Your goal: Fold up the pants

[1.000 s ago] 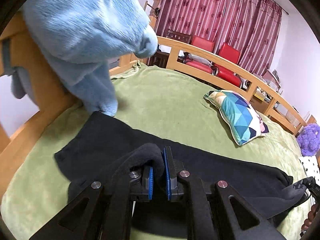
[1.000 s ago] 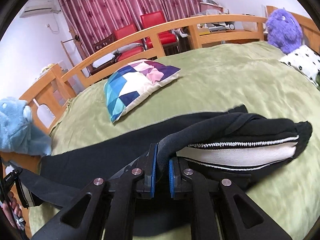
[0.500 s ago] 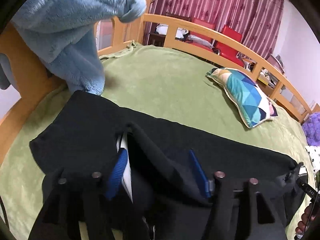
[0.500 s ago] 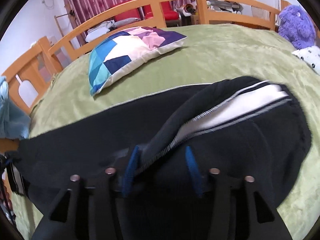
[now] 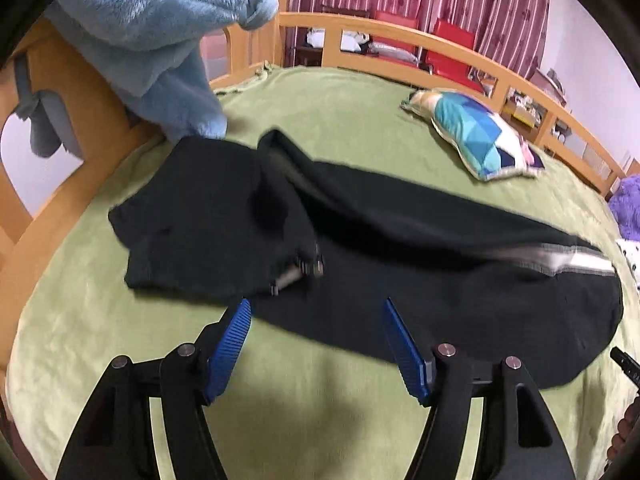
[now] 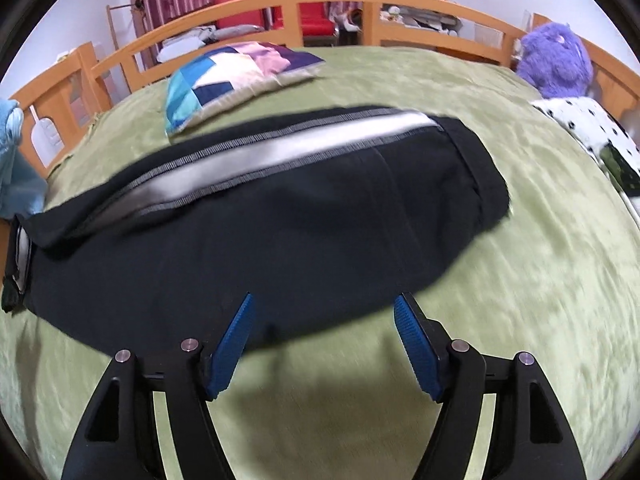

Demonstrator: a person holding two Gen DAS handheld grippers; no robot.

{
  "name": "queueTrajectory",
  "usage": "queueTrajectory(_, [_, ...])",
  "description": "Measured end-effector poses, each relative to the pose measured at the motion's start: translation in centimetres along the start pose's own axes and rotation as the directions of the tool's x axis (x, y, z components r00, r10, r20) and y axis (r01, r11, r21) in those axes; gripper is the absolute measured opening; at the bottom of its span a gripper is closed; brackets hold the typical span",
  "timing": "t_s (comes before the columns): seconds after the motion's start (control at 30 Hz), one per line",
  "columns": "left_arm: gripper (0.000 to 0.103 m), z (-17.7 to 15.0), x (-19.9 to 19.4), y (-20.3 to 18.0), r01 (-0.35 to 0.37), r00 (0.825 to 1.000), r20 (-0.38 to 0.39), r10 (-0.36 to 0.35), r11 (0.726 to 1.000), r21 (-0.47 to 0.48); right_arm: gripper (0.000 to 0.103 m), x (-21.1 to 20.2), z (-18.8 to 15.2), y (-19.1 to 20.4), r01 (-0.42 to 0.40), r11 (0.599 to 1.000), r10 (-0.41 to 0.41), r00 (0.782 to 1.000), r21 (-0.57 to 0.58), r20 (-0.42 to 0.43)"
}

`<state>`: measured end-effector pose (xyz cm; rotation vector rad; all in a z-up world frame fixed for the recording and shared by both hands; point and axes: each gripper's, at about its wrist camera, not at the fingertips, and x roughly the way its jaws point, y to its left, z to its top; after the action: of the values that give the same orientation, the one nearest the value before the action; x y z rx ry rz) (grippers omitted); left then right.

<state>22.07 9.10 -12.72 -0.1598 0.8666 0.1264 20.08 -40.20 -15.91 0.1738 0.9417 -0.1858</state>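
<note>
Bright, even light; motion blur

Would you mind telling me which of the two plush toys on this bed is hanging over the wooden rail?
The light blue plush toy: it is draped over the wooden rail, beside the black pants. The purple plush toy sits upright at the opposite side.

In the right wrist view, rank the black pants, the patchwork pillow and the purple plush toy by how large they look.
1. black pants, by far the largest.
2. patchwork pillow.
3. purple plush toy.
The pillow and the toy lie farther from the camera, so their true sizes stay unsure.
</note>
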Motion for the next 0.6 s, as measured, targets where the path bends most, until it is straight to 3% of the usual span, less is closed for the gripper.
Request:
queueTrajectory(0.13, [0.066,-1.3,0.9,0.4,0.019,0.999,-0.036,-0.02,1.0,-0.018,0.071,0.8,-0.7,-1.1,-0.027,0.998,0.028,0.999,0.062,-0.022])
queueTrajectory(0.37, [0.066,-1.7,4.1,0.9,0.125,0.988,-0.079,-0.131,0.989,-0.076,0.071,3.3,0.5,-2.5,-0.084,0.979,0.087,0.996,0.188,-0.009])
queueTrajectory(0.47, [0.073,-1.4,6.0,1.3,0.17,0.979,-0.092,-0.184,0.975,-0.144,0.072,4.9,1.3,-2.7,-0.119,0.964,0.126,0.992,0.238,-0.014])
queueTrajectory(0.6, [0.073,-1.2,8.8,1.9,0.159,0.973,-0.131,-0.189,0.965,-0.211,0.075,8.0,1.7,-2.8,-0.131,0.948,0.152,0.987,0.291,-0.05])
